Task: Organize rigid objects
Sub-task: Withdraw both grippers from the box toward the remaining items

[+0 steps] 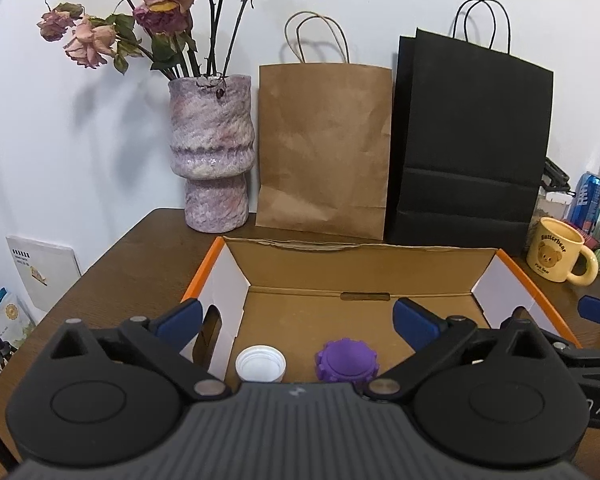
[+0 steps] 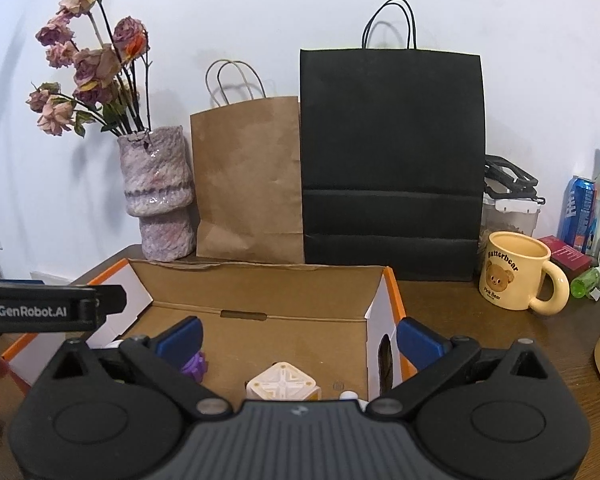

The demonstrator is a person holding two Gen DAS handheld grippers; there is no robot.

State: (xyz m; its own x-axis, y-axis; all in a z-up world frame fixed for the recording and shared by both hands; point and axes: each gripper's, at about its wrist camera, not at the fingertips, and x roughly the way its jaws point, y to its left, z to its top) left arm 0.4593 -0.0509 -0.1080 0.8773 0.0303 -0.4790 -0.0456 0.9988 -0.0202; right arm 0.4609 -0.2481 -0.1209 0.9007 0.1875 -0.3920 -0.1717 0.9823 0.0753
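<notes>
With both hand-held grippers, left [image 1: 296, 316] and right [image 2: 298, 338], spread wide and empty above the cardboard box [image 1: 516, 268], risk of knocking its thin wall while reaching for the purple gear [image 1: 346, 364].

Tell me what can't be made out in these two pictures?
- Left wrist view: the near floor of the cardboard box and the base of the purple gear-shaped piece, hidden by the gripper's body.
- Right wrist view: the lower part of the white patterned cube, hidden likewise.
- Both views: what the brown paper bag and black paper bag hold.
</notes>
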